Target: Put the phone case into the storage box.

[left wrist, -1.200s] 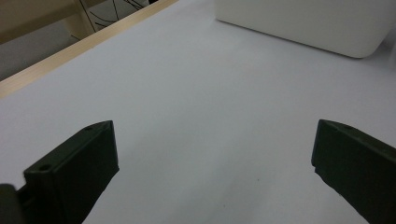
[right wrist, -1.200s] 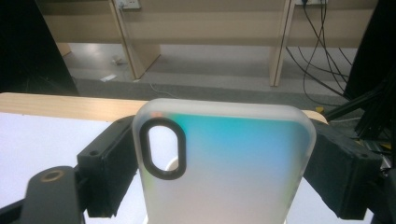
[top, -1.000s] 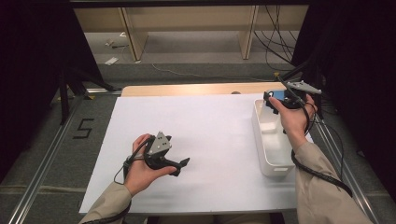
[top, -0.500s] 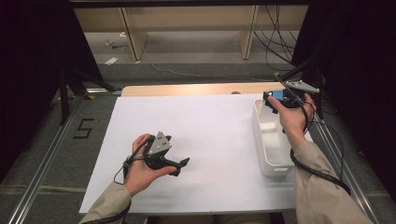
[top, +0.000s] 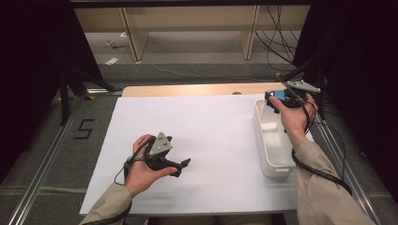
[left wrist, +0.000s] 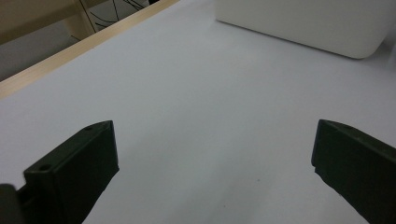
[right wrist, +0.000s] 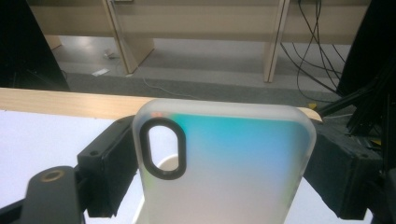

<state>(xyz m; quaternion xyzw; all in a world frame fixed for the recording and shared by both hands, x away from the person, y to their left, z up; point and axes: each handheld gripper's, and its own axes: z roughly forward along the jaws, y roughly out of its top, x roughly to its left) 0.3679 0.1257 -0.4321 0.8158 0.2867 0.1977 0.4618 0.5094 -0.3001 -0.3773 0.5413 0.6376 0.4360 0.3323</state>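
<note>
Nearest us lies the white sheet (top: 211,136) that covers most of the table, smooth and bare across its middle. A strip of pale wooden tabletop (top: 187,90) shows past its far edge. Metal rails run along both sides of the table, and a "5" (top: 83,129) is marked on the grey floor to the left. Beyond the table we see wooden furniture legs (top: 131,35), loose cables (top: 277,33) on the floor and dark curtains at both sides.

On the right part of the sheet stands a long white tray (top: 270,150), its long side running away from us. In the left gripper view its rounded corner (left wrist: 355,46) sits well ahead of the jaws, with nothing in between.

Our left hand (top: 141,171) rests low on the near left of the sheet and carries the left gripper (top: 180,165) lying almost level, pointing right toward the tray. Its jaws stand wide apart with only bare sheet between them.

Our right forearm reaches up along the tray's right side, and the right hand (top: 293,117) holds the right gripper (top: 272,101) raised over the tray's far end. Its jaws are spread wide and press on the two long edges of a phone case (right wrist: 224,163), frosted, tinted teal toward the top, with an oval camera cut-out (right wrist: 163,149) at its upper left. The case stands upright between the jaws above the tray's far end, clear of the sheet.
</note>
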